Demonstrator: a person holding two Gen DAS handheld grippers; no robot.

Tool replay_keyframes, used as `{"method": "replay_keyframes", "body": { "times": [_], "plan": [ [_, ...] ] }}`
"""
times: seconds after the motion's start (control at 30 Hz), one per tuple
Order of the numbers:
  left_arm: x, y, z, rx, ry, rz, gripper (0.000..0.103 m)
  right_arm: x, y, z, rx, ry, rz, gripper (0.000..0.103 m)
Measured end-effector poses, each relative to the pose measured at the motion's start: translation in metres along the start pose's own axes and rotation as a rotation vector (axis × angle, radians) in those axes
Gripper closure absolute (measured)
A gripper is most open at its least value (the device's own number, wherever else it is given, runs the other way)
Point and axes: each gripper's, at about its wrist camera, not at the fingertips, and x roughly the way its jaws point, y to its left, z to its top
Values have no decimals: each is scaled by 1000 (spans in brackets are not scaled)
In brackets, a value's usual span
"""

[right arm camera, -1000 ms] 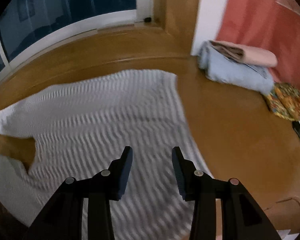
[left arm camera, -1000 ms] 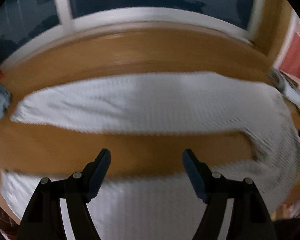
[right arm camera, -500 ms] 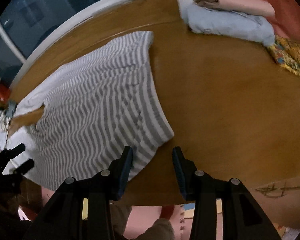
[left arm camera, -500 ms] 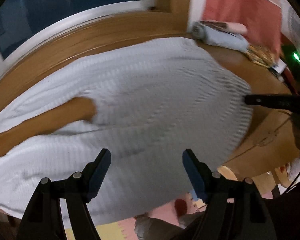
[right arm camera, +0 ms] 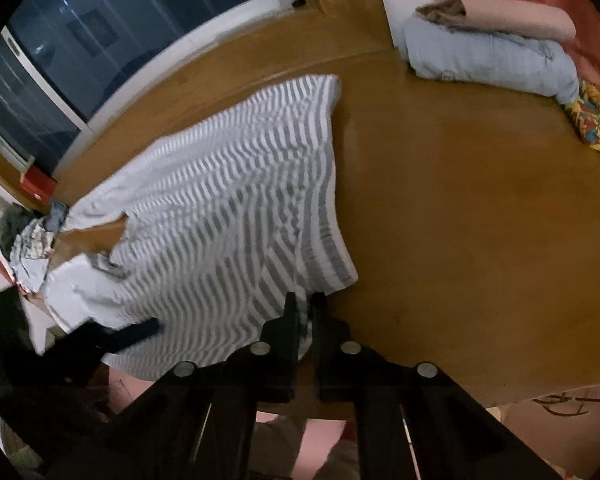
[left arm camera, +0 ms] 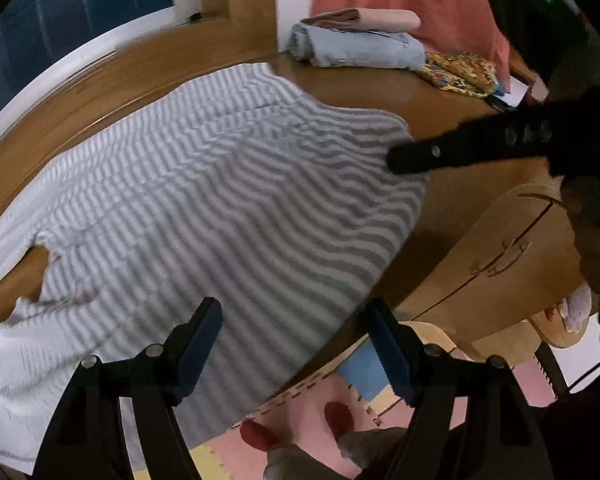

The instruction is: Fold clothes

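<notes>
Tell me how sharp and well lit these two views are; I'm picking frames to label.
Left wrist view: dim, the striped shirt smeared by motion blur, a green light glaring at top right, the open left gripper sharp. Right wrist view: also dim, stripes blurred, the wooden table bowed by fisheye, the right gripper crisp.

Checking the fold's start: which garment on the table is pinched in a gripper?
The striped shirt, spread flat; the right gripper pinches its hem. The blue and pink garments lie folded, stacked, untouched.
</notes>
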Motion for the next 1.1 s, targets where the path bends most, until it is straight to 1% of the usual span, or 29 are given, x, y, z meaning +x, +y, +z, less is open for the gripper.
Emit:
{"method": "replay_keyframes", "body": {
  "times": [0.13, 0.2, 0.23, 0.27, 0.3, 0.33, 0.37, 0.4, 0.43, 0.47, 0.5, 0.53, 0.6, 0.67, 0.73, 0.8, 0.83, 0.87, 0.93, 1.0, 1.1],
  "plan": [
    [-12, 1, 12, 0, -30, 31, 30, -9, -1, 5, 21, -7, 46, 99],
    [-15, 2, 17, -6, -47, 49, 32, -12, 0, 5, 0, -15, 38, 99],
    [-17, 3, 18, -7, -53, 45, 42, -13, 1, 5, -17, -18, 31, 99],
    [-19, 4, 19, -9, -59, 39, 64, -14, 2, 5, -44, -20, 29, 99],
    [-19, 4, 21, -15, -54, 20, 71, -17, 3, 3, -78, -23, 32, 99],
    [-19, 5, 23, -21, -48, -2, 76, -19, 4, 1, -112, -25, 35, 98],
    [-17, 5, 25, -28, -48, -17, 77, -21, 6, -2, -159, -31, 33, 98],
    [-21, 4, 24, -26, -52, -20, 78, -24, 9, -7, -234, -42, 14, 96],
    [-25, 4, 23, -23, -55, -22, 78, -27, 14, -13, -325, -55, -19, 85],
    [-29, 3, 21, -20, -59, -24, 78, -29, 18, -19, -410, -67, -57, 64],
    [-31, 3, 22, -18, -60, -25, 78, -29, 21, -25, -487, -82, -101, 53],
    [-32, 2, 23, -17, -60, -26, 78, -28, 26, -31, -565, -108, -141, 47],
    [-34, 0, 24, -13, -61, -28, 78, -24, 32, -39, -686, -153, -186, 47],
    [-36, 0, 26, -23, -61, -33, 78, -13, 39, -43, -781, -175, -212, 47],
    [-37, -1, 27, -34, -61, -38, 78, -1, 45, -45, -854, -179, -207, 47],
    [-37, 2, 28, -52, -64, -43, 78, 9, 52, -47, -899, -174, -193, 47],
    [-37, 3, 29, -59, -67, -38, 78, 14, 53, -46, -906, -167, -182, 50],
    [-37, 5, 29, -65, -69, -28, 78, 17, 53, -44, -904, -159, -168, 68],
    [-39, 9, 26, -80, -71, 0, 78, 24, 48, -37, -856, -116, -119, 100],
    [-40, 17, 20, -105, -66, 34, 78, 22, 42, -29, -793, -106, -81, 100],
    [-41, 34, 5, -160, -43, 67, 77, 14, 38, -20, -750, -115, -45, 100]
  ]
}}
